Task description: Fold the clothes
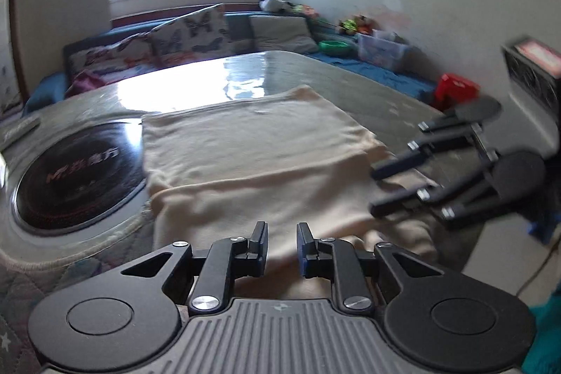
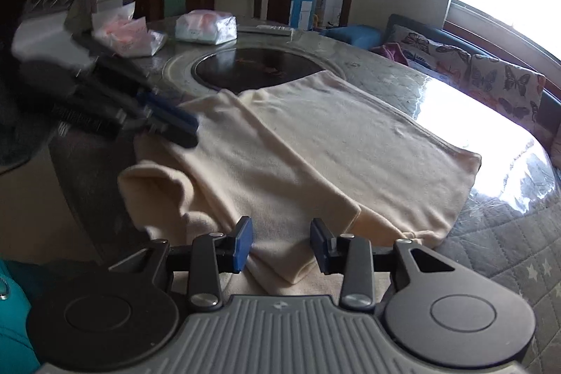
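Black linkage arms and a ribbed grey housing fill the foreground of each wrist view. On the left gripper (image 1: 282,246) the two dark pads stand a narrow gap apart, hovering over the near edge of the cream knit garment (image 1: 245,160) without pinching it. Jaws of the right gripper (image 2: 281,246), with blue pads, stand wider apart above a folded-over flap of the same garment (image 2: 315,142), and nothing is clamped between them. That cloth lies partly folded on the grey round table (image 1: 350,72) under a glossy plastic cover, its far corner lapping the black round glass hob (image 1: 70,174) set in the tabletop. Behind the table, butterfly-print cushions (image 1: 189,34) line a blue sofa.
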